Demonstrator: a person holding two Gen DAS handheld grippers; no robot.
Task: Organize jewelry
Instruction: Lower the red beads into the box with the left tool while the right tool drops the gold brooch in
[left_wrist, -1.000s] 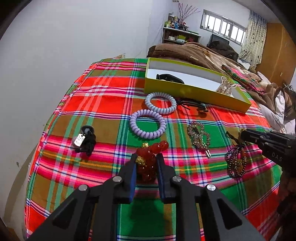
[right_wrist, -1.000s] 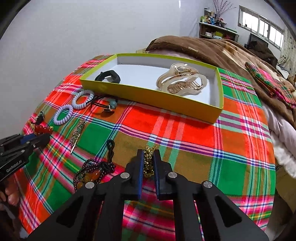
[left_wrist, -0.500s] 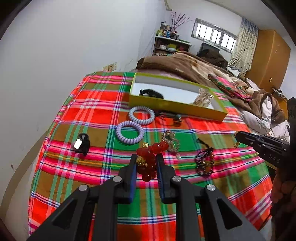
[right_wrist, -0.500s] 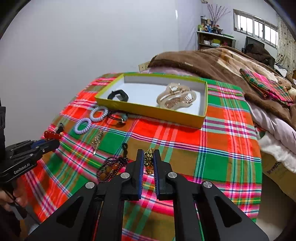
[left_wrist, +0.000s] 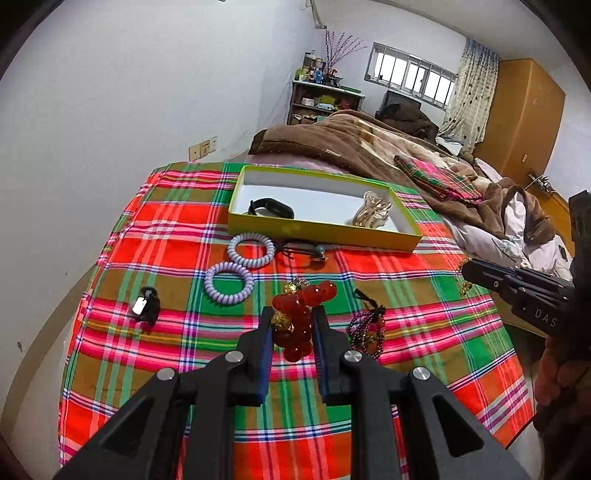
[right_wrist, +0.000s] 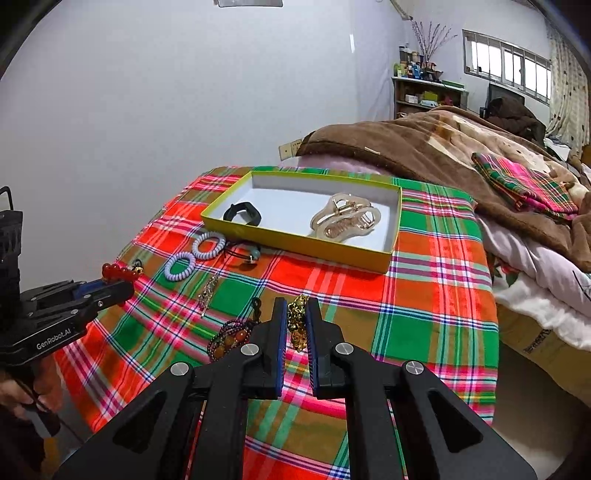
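Note:
My left gripper (left_wrist: 292, 317) is shut on a red bead bracelet (left_wrist: 301, 314) and holds it above the plaid cloth. My right gripper (right_wrist: 296, 314) is shut on a gold chain bracelet (right_wrist: 297, 321), also lifted. A yellow-green box (right_wrist: 295, 240) at the far side holds a black band (right_wrist: 242, 214) and a beige hair claw (right_wrist: 345, 218). On the cloth lie two lilac coil hair ties (left_wrist: 229, 282), a dark beaded bracelet (left_wrist: 367, 328), a silver clip (right_wrist: 208, 291) and a black cord with a bead (left_wrist: 306, 253).
A small black item with a tag (left_wrist: 146, 306) lies at the cloth's left. A brown blanket (left_wrist: 351, 144) is heaped behind the box. A white wall (left_wrist: 110, 110) runs along the left. The bed's edge drops off at the right.
Both grippers have risen and drawn back from the cloth, each carrying its bracelet; the box and loose items look smaller and farther.

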